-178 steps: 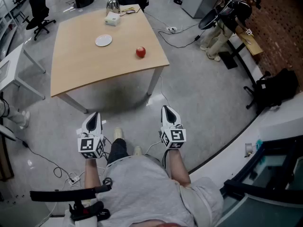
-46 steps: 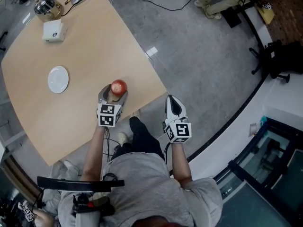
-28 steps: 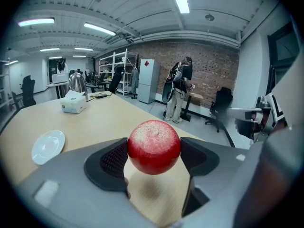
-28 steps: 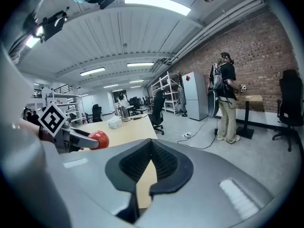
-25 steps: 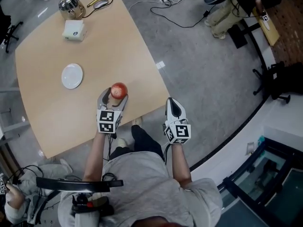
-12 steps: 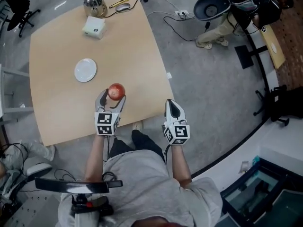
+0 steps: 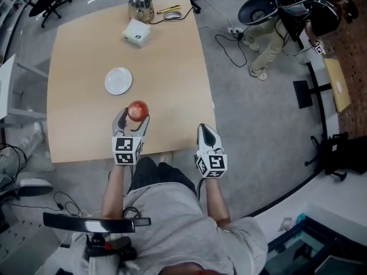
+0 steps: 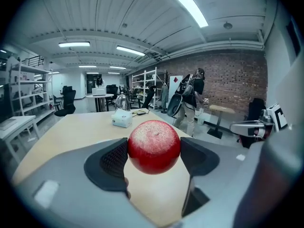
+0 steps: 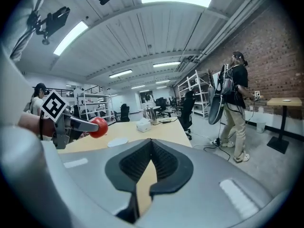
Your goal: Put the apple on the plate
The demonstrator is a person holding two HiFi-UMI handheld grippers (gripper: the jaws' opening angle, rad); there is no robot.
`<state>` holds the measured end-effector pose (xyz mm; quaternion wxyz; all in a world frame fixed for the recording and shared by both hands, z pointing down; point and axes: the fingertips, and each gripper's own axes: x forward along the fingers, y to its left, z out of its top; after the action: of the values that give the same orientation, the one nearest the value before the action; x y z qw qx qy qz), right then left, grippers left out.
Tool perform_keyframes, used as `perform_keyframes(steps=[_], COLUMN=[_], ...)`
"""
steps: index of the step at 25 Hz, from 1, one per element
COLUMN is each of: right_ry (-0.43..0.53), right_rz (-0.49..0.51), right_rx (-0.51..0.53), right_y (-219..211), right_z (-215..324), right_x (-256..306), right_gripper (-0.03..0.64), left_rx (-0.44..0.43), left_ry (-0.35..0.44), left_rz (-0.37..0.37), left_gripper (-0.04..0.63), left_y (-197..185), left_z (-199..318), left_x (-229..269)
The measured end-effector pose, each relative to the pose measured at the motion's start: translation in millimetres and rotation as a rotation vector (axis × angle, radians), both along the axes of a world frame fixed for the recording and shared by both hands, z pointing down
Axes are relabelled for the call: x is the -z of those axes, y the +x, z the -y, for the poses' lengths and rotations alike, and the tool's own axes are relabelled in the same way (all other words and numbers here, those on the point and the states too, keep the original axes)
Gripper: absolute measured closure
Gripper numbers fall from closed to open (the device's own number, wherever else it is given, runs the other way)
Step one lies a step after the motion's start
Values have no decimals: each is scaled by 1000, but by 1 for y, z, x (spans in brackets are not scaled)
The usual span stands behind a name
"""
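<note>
A red apple (image 7: pixel 137 110) is held between the jaws of my left gripper (image 7: pixel 132 118), lifted above the near part of the wooden table (image 7: pixel 80 67). In the left gripper view the apple (image 8: pixel 154 146) fills the gap between both pads, clear of the tabletop. The white plate (image 7: pixel 118 81) lies on the table beyond and slightly left of the apple. My right gripper (image 7: pixel 205 135) hangs off the table's near right corner, shut with nothing in it. From the right gripper view the apple (image 9: pixel 98 127) and the plate (image 9: pixel 118 141) show at the left.
A white box (image 7: pixel 136 32), a shiny metal kettle (image 7: pixel 140 5), a pen and a mouse (image 7: pixel 171 15) sit at the table's far edge. A person (image 7: pixel 287 10) stands beyond the table to the right, with cables on the floor (image 7: pixel 229 39). Office chairs stand at the back.
The left gripper closed on the apple and raised it off the table. The view has shifted so the table and plate sit more squarely ahead. The right gripper stayed shut at the side.
</note>
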<state>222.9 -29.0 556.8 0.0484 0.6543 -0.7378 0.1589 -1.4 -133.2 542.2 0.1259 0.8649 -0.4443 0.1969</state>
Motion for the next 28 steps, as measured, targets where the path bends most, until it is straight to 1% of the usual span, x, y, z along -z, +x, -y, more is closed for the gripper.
perform_keyframes(steps=[7,16,22,28], right_ry=[18,27,30,15], right_rz=[-9,-19,-32,-35], right_rx=[83,162,178,196], right_y=[-21,-67,-68,-79], right_z=[26,61,69,81], right_x=[6,13,16,14], right_gripper=[609,610,609,611], left_rx=[85,180,209,224], left_ry=[37,50,46,47], left_rz=[-11,-11,-14,-13], left_gripper=[227,227,227,227], left_y=[-29,-87,-96,-106], left_z=[7,22,22,36], left_x=[16,22,19,18])
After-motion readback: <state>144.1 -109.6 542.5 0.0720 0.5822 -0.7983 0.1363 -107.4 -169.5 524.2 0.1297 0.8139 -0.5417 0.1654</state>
